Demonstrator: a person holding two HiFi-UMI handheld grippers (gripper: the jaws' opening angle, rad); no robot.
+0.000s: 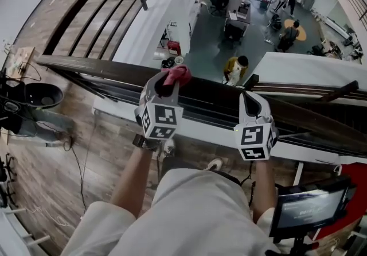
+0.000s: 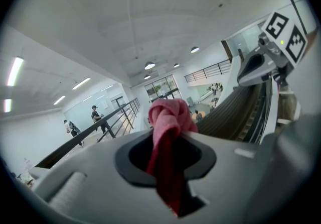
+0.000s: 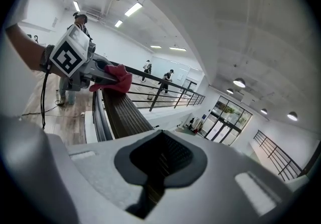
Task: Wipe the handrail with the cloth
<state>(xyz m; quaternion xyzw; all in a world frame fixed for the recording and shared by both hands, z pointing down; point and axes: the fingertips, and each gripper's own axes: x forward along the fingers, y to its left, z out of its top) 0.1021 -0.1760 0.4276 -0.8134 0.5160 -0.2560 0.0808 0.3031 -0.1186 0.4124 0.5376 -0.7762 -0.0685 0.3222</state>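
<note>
1. Jaws first: the left gripper (image 1: pixel 167 87) is clamped on the pink cloth (image 1: pixel 178 74). Its own view shows the fabric pinched in the slot, with a bunched wad poking out past the tips. The right gripper (image 1: pixel 250 100) has its jaws together with nothing between them, and you can see rail slats through the gap.
2. The cloth wad sits at the top of the dark wooden handrail (image 1: pixel 97 69). From the right gripper view it looks like it's touching the rail's top face, though I can't tell how hard it's pressed.
3. The right gripper hangs just over the same rail, off to the right of the cloth and apart from it.
4. My read on the step is that the wipe is just getting going, with the cloth on the rail and most of the length left to cover.
5. The next move probably calls for steady downward pressure and a slide along the rail. Only a small knot of fabric makes contact, so tilting the left gripper to lay more cloth down would help.
6. Watch the drop: there's an open floor with people way below the rail, so don't loosen that grip.
</note>
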